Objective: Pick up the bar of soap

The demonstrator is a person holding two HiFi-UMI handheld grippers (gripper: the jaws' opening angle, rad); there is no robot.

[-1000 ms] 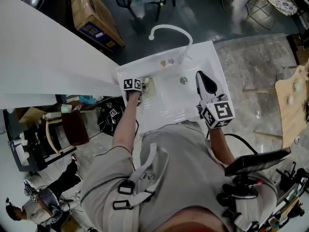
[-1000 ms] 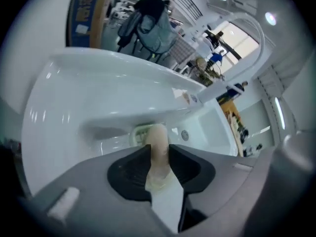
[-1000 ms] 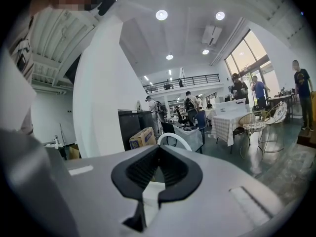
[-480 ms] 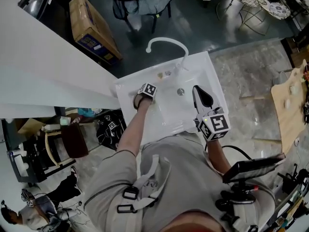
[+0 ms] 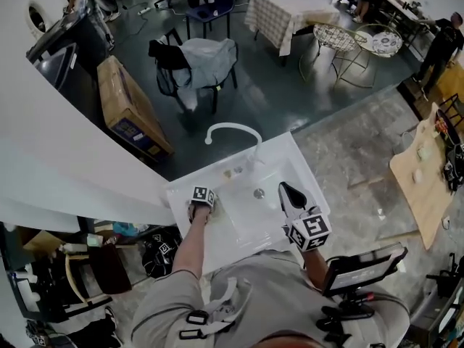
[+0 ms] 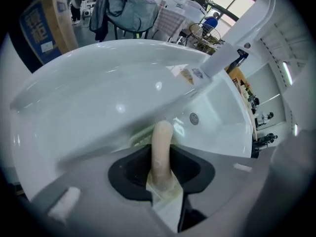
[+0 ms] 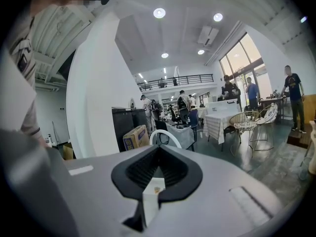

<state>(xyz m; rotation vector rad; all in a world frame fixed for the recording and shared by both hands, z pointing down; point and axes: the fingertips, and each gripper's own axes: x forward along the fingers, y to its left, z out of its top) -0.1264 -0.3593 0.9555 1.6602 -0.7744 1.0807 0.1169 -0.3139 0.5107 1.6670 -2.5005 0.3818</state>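
The pale beige bar of soap point(image 6: 161, 144) stands edge-on between the jaws of my left gripper point(image 6: 160, 168), sticking out forward over the white sink point(image 6: 98, 102). The jaws are closing and their black pads press on both of the bar's faces. In the head view the left gripper point(image 5: 202, 197) is at the sink's left ledge, and the soap is hidden under it. My right gripper point(image 5: 288, 192) hovers over the basin's right side, shut, with nothing in it.
The curved white faucet point(image 5: 228, 130) rises at the back of the sink point(image 5: 293, 159), and the drain point(image 5: 259, 193) lies in the basin's middle. A cardboard box point(image 5: 123, 107) and a chair point(image 5: 196, 60) stand beyond the sink. A tablet point(image 5: 362, 267) is at my right hip.
The left gripper moved right over the soap on the sink's left ledge, then back left. The head view has pulled back and shows more of the room.
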